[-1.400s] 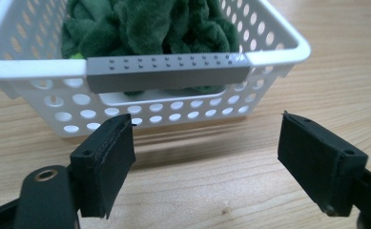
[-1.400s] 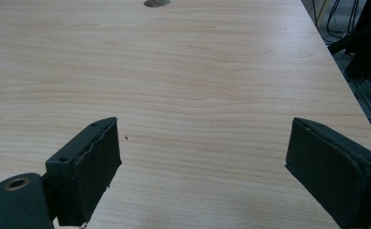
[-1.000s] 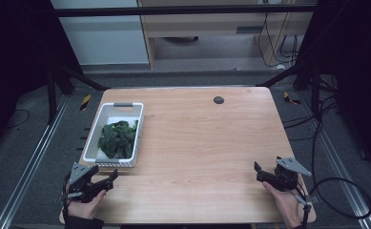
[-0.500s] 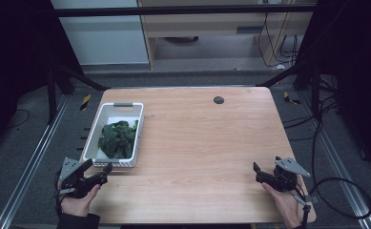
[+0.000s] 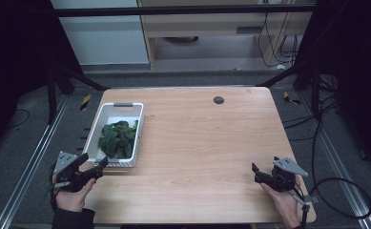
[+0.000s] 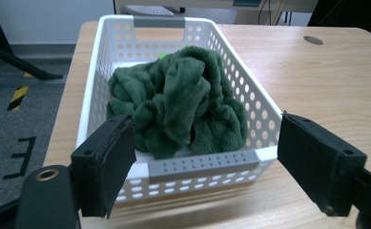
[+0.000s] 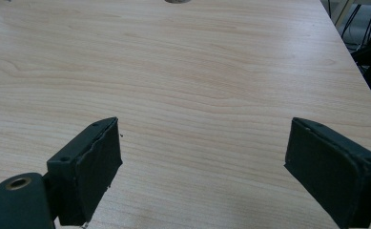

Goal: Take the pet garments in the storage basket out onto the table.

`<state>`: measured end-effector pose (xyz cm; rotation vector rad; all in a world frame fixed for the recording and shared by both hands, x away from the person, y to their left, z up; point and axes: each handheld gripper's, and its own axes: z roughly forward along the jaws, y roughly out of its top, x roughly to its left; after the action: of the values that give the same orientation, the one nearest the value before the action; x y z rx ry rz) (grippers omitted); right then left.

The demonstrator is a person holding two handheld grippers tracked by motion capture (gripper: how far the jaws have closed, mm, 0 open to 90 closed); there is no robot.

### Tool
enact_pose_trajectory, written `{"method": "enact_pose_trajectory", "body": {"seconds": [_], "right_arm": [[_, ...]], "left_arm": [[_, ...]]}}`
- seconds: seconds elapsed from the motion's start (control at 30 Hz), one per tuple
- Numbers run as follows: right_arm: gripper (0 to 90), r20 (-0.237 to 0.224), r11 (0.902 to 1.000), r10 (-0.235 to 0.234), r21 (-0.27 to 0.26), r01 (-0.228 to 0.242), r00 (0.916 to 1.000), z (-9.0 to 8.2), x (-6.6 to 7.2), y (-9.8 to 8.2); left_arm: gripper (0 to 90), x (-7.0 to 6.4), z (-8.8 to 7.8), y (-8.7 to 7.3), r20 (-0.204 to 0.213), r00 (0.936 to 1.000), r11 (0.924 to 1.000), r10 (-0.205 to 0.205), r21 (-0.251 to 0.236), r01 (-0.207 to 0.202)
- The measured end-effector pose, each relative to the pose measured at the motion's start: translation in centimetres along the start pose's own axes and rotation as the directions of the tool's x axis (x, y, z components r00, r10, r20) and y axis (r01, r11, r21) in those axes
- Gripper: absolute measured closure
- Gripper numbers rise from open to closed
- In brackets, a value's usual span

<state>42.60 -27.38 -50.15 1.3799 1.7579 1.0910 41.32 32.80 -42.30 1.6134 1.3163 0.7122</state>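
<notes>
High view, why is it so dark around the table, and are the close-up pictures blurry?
In the high view the table is lit while the floor at the sides fades to black. In the left gripper view the green cloth looks sharp, though the near jaws are soft. In the right gripper view the wood grain is clear, with no glare.

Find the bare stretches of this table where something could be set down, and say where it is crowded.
Bare wood runs from the white basket across to the table's right edge, broken only by the small dark round spot near the far edge. The left side is crowded: the basket, holding a green cloth, with the left tongs open near its front.
</notes>
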Motion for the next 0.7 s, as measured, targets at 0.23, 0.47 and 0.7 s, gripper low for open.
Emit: {"method": "enact_pose_trajectory", "body": {"seconds": [0.23, 0.47, 0.7], "right_arm": [[11.9, 0.001, 0.9998, -0.013, -0.014, 0.013, 0.9999, 0.1, 0.1, 0.0], [11.9, 0.004, 0.9989, -0.035, -0.032, 0.035, 0.9994, 0.1, 0.1, -0.1], [11.9, -0.004, 0.9992, -0.03, -0.027, 0.03, 0.9995, 0.1, 0.1, -0.1]], "left_arm": [[19.6, 0.0, 0.2, 1.2, 0.011, 0.9999, 0.9998, 0.011, -0.014, -0.011], [19.6, -0.1, 0.9, 2.4, 0.023, 0.9993, 0.9995, 0.031, -0.009, -0.031], [20.5, -0.2, 1.7, 3.2, 0.023, 0.9983, 0.9986, 0.053, 0.008, -0.053]]}}
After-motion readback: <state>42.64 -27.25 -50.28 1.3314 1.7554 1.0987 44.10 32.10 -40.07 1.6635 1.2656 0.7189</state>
